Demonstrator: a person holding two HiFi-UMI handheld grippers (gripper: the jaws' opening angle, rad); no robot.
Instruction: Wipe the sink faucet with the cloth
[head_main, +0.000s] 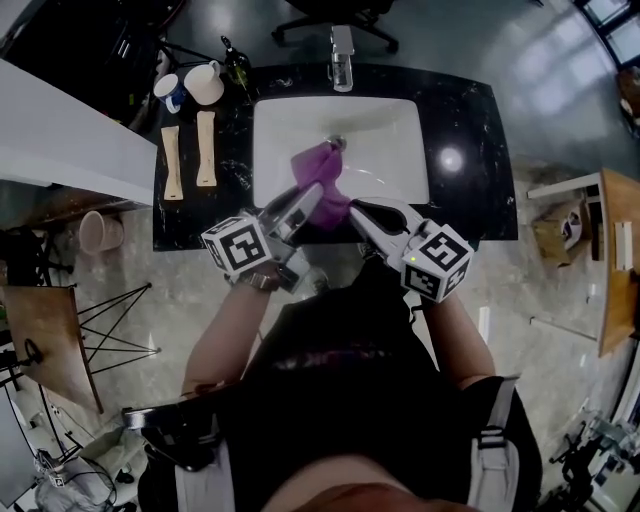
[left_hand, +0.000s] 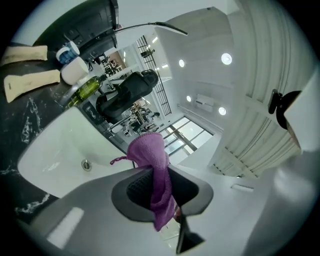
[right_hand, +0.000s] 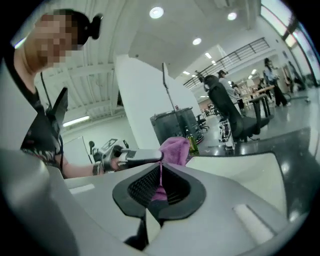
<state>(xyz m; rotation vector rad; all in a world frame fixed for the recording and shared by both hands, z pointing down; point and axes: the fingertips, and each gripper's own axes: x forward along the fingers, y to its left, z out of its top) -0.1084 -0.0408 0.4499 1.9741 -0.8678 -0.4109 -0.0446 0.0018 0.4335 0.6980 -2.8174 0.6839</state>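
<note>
Over the white sink, the left gripper and the right gripper each pinched the purple cloth, bunched between them, well short of the faucet at the far rim, which looked not yet wiped.

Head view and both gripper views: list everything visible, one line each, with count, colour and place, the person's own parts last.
counter: one, black marbled, around the sink.
sink: one, white, set in the counter.
faucet: one, chrome, behind the sink.
cloth: one, purple, over the sink, between both grippers.
cups: two, pale, counter's far left corner.
bottle: one, green, beside the cups.
flat strips: two, beige, counter left of the sink.
office chair: one, black, beyond the counter.
left gripper: one, grey, shut on the cloth.
right gripper: one, grey, shut on the cloth.
</note>
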